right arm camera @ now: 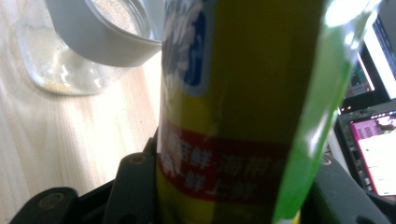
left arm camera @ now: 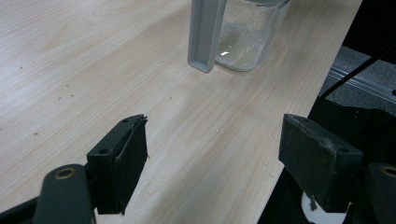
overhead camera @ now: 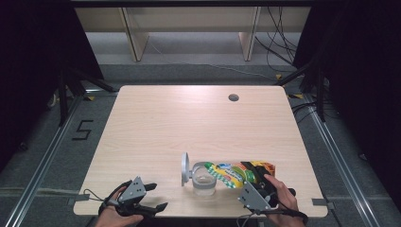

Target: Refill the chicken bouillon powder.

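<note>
While the left tool [overhead camera: 153,197] is sitting wide open and empty, the right tool [overhead camera: 253,182] is squeezing a yellow-green bag [overhead camera: 236,174], tipping toward the jar [overhead camera: 204,182] at nine o'clock.

Most of the table [overhead camera: 189,123] lies bare; the jar [overhead camera: 204,182] and its raised lid [overhead camera: 185,168] block the near edge.

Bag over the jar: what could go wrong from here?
1. The bag is tilted with its end at the jar mouth; if the end sits off the rim, the contents may spill onto the table.
2. The jar stands near the table's front edge, and the left gripper is open beside it, not steadying it; a nudge from the bag could tip it.
</note>
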A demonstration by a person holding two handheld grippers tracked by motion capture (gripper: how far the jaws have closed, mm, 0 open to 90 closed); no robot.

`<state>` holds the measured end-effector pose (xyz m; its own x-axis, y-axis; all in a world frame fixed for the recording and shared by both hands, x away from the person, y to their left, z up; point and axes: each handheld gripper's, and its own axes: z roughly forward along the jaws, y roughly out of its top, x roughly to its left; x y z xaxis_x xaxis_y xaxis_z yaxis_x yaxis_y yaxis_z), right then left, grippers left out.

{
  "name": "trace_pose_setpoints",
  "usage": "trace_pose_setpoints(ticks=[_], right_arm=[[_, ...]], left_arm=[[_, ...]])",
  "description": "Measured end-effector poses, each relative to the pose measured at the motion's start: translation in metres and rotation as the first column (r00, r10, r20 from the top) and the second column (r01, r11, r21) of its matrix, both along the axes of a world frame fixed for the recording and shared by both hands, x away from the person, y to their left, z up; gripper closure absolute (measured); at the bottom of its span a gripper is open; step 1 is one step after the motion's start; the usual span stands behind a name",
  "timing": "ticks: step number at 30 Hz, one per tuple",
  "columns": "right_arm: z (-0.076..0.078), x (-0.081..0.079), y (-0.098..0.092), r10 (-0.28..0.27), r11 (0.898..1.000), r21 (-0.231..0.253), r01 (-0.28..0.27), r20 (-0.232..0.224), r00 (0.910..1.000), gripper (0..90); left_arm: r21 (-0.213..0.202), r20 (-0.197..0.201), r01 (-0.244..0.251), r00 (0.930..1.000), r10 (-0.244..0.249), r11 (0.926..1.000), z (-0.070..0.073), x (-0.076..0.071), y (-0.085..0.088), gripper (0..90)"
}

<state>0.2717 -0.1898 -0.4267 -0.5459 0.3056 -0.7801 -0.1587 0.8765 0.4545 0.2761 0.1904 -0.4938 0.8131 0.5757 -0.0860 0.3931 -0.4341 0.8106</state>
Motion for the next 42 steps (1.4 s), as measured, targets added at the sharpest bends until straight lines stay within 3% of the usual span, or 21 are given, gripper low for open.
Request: trace_pose_setpoints(ticks=[7, 9, 13, 16, 17, 18, 19, 20, 21, 22, 23, 24, 25, 28, 29, 31, 32, 33, 35, 40, 42], right_arm=[[-0.001, -0.006, 0.009, -0.004, 0.995, -0.1, 0.007, 0.034, 0.9994, 56.7], [-0.002, -0.006, 0.011, -0.002, 0.984, -0.177, 0.015, 0.074, 0.9973, 56.7], [-0.003, -0.006, 0.015, 0.018, 0.973, -0.231, 0.004, 0.097, 0.9951, 56.7], [-0.002, -0.007, 0.018, 0.036, 0.951, -0.31, 0.009, 0.139, 0.9897, 56.8], [-0.002, -0.008, 0.018, 0.034, 0.951, -0.309, 0.01, 0.138, 0.9898, 56.8], [0.003, -0.005, 0.02, 0.101, 0.924, -0.381, -0.029, 0.171, 0.9801, 56.8], [0.0, -0.007, 0.02, 0.074, 0.938, -0.346, -0.013, 0.164, 0.9837, 56.8], [0.0, -0.009, 0.021, 0.065, 0.935, -0.355, 0.0, 0.17, 0.9832, 56.8], [0.005, -0.005, 0.024, 0.144, 0.893, -0.447, -0.044, 0.193, 0.9705, 56.8], [0.006, -0.005, 0.025, 0.162, 0.879, -0.474, -0.05, 0.198, 0.9668, 57.2], [0.0, -0.01, 0.023, 0.072, 0.919, -0.395, 0.006, 0.181, 0.9808, 57.4], [0.001, -0.009, 0.025, 0.103, 0.908, -0.419, -0.017, 0.183, 0.9777, 57.4], [-0.002, -0.011, 0.024, 0.058, 0.92, -0.391, 0.014, 0.171, 0.9835, 57.5], [0.001, -0.008, 0.025, 0.111, 0.895, -0.445, -0.017, 0.187, 0.9762, 57.8], [-0.001, -0.009, 0.025, 0.102, 0.903, -0.43, -0.014, 0.183, 0.9778, 57.8], [0.002, -0.008, 0.027, 0.135, 0.877, -0.479, -0.021, 0.205, 0.9693, 57.8], [-0.005, -0.011, 0.025, 0.061, 0.915, -0.404, 0.018, 0.183, 0.9812, 57.8], [-0.002, -0.01, 0.026, 0.088, 0.897, -0.443, 0.005, 0.19, 0.9779, 57.9], [0.0, -0.01, 0.028, 0.118, 0.876, -0.482, -0.007, 0.202, 0.9721, 57.9], [-0.003, -0.013, 0.03, 0.119, 0.866, -0.499, 0.011, 0.228, 0.9663, 57.9], [0.0, -0.013, 0.033, 0.147, 0.84, -0.543, 0.004, 0.233, 0.9614, 57.9]], left_arm=[[-0.006, 0.007, -0.007, 0.9999, 0.008, 1.0, -0.001, 0.0, 0.0, 23.0], [-0.018, -0.002, -0.009, 1.0, 0.009, 0.9998, -0.001, 0.0, -0.001, 23.0], [-0.012, -0.006, -0.003, 1.0, 0.003, 0.9999, -0.001, 0.0, 0.0, 22.9], [-0.018, -0.008, -0.011, 0.9999, 0.011, 0.9998, -0.001, 0.0, -0.001, 22.5], [-0.02, -0.008, -0.01, 0.9999, 0.01, 0.9998, -0.001, 0.0, -0.001, 22.4], [-0.019, -0.008, -0.01, 0.9999, 0.01, 0.9998, -0.001, 0.0, -0.002, 22.1], [-0.018, -0.009, -0.01, 0.9999, 0.01, 0.9998, -0.001, 0.0, -0.002, 22.0], [0.011, 0.0, -0.002, 1.0, 0.002, 0.9999, -0.001, 0.001, 0.0, 21.9], [-0.002, -0.005, -0.003, 1.0, 0.003, 1.0, -0.001, 0.0, 0.0, 21.7], [-0.002, -0.004, -0.003, 1.0, 0.003, 1.0, -0.001, 0.0, 0.0, 21.6], [-0.005, -0.003, -0.006, 1.0, 0.006, 1.0, -0.001, 0.0, 0.0, 21.6], [0.015, 0.005, -0.003, 1.0, 0.003, 0.9999, 0.0, 0.001, 0.001, 21.5], [0.0, 0.0, -0.006, 1.0, 0.006, 1.0, 0.0, 0.001, 0.0, 21.5], [0.001, 0.002, -0.005, 1.0, 0.005, 1.0, -0.001, 0.001, 0.0, 21.5], [0.002, -0.001, -0.008, 1.0, 0.008, 1.0, -0.001, 0.001, 0.0, 21.4], [0.003, -0.001, -0.007, 1.0, 0.007, 1.0, -0.001, 0.001, 0.0, 21.4], [0.003, -0.001, -0.006, 1.0, 0.006, 1.0, -0.001, 0.001, 0.0, 21.4], [0.004, -0.001, -0.007, 1.0, 0.007, 1.0, -0.001, 0.001, 0.0, 21.4], [0.003, -0.001, -0.007, 1.0, 0.007, 1.0, -0.001, 0.001, 0.0, 21.4], [0.003, 0.002, -0.008, 1.0, 0.008, 1.0, -0.001, 0.001, 0.0, 21.4], [0.005, 0.006, -0.005, 1.0, 0.005, 1.0, -0.001, 0.001, 0.0, 21.5]])
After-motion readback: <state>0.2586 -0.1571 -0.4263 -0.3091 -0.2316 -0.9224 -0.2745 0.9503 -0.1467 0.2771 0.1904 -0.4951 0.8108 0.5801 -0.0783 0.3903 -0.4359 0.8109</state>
